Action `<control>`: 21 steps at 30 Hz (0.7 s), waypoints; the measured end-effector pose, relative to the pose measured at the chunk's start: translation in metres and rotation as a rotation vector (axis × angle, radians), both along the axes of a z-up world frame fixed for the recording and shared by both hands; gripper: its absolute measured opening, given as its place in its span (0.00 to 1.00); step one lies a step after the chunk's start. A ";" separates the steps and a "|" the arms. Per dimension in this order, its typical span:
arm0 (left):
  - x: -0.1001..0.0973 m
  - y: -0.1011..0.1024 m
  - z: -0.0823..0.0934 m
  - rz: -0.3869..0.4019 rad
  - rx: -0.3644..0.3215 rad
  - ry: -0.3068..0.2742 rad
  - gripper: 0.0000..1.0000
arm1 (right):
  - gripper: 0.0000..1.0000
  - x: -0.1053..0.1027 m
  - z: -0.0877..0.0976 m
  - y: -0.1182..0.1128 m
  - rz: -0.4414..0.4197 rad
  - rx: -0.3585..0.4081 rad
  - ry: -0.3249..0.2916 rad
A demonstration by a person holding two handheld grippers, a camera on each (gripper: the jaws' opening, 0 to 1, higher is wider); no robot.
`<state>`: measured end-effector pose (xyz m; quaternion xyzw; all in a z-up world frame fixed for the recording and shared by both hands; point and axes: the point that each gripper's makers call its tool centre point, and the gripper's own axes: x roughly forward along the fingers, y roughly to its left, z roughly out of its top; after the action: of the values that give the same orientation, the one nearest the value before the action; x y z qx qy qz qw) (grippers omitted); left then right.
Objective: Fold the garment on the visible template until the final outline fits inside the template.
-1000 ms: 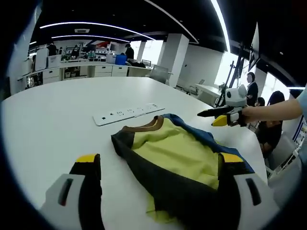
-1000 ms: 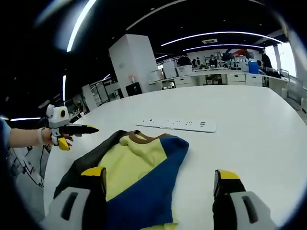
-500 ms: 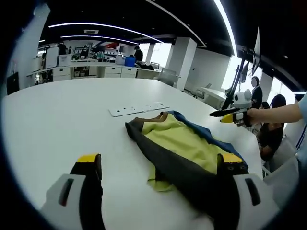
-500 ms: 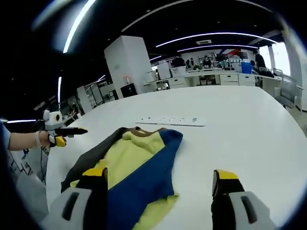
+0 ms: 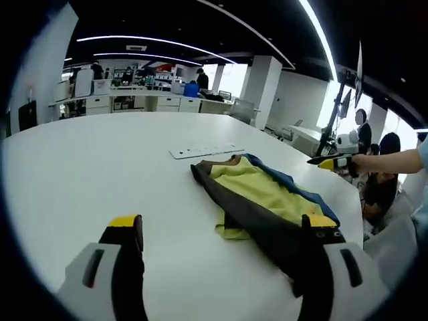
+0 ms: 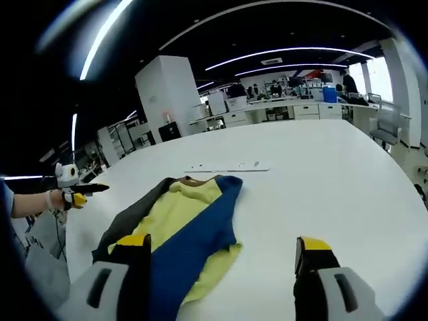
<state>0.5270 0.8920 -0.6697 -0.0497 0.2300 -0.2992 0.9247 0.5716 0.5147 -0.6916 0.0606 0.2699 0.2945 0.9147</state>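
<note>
A yellow garment (image 5: 257,197) with a dark grey side, a blue side and a brown collar lies loosely folded on the white table (image 5: 100,167). In the right gripper view the garment (image 6: 180,224) shows its blue side nearest. My left gripper (image 5: 222,222) hangs open in front of the garment's near end, nothing between its jaws. My right gripper (image 6: 222,243) is open too, with the garment's hem by its left jaw. Each gripper also appears in the other's view, held in a hand off the table's edge: the right gripper (image 5: 332,161) and the left gripper (image 6: 81,190).
A white power strip (image 5: 204,151) lies just beyond the collar, also seen as the power strip (image 6: 227,166). The table's rounded edge (image 5: 358,200) runs close behind the garment. Seated people (image 5: 378,174) and office desks (image 6: 301,110) stand farther back.
Both views have drawn back from the garment, which now looks smaller and farther off. Each gripper seen in the other's view has moved outward. Both sets of jaws stay apart.
</note>
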 end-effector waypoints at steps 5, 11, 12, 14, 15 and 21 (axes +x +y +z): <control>-0.018 0.007 0.007 0.003 -0.003 -0.008 0.96 | 0.88 -0.018 0.000 -0.003 0.000 -0.008 0.008; -0.037 0.011 0.009 -0.004 0.006 -0.010 0.95 | 0.88 -0.034 0.003 -0.003 0.017 -0.022 0.012; -0.039 0.012 0.010 -0.004 0.001 -0.011 0.95 | 0.87 -0.036 0.003 -0.003 0.020 -0.023 0.012; -0.041 0.012 0.010 -0.001 -0.003 -0.011 0.95 | 0.86 -0.038 0.004 -0.003 0.020 -0.026 0.014; -0.043 0.012 0.010 -0.003 -0.005 -0.012 0.94 | 0.85 -0.040 0.004 -0.002 0.021 -0.024 0.014; -0.053 0.012 0.007 0.009 -0.023 -0.007 0.94 | 0.65 -0.056 0.002 0.006 0.027 0.012 0.049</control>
<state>0.4742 0.9038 -0.6630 -0.0603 0.2232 -0.2977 0.9262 0.5160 0.5210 -0.6901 0.0693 0.2912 0.3070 0.9034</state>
